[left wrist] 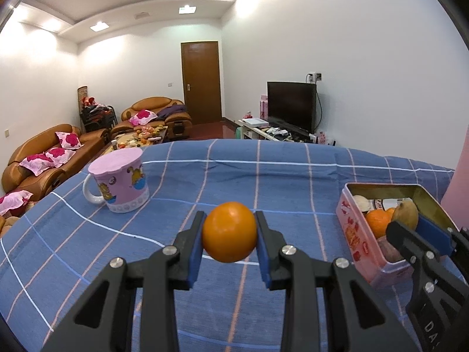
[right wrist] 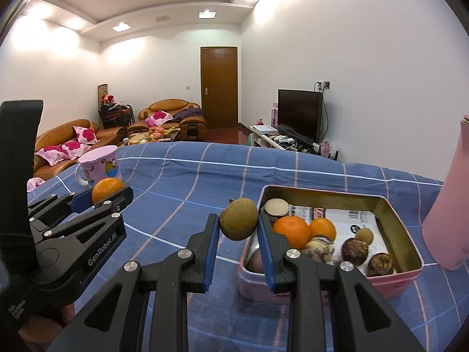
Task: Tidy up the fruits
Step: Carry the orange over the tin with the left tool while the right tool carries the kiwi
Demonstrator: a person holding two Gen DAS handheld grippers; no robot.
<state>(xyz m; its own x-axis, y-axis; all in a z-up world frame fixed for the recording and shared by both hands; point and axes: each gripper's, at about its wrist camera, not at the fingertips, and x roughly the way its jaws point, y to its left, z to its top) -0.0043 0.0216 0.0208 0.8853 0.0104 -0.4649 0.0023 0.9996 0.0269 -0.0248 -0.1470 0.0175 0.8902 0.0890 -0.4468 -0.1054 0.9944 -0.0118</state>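
Observation:
My left gripper is shut on an orange and holds it above the blue checked cloth, left of the pink tin box. The orange also shows in the right wrist view, held in the left gripper. My right gripper is shut on a brownish-green fruit and holds it at the left edge of the pink tin box. The tin holds two oranges and several brown fruits. The right gripper with its fruit shows over the tin in the left wrist view.
A pink cartoon mug stands upside down at the left on the cloth; it also shows in the right wrist view. A tall pink bottle stands right of the tin. Sofas, a door and a television lie beyond the table.

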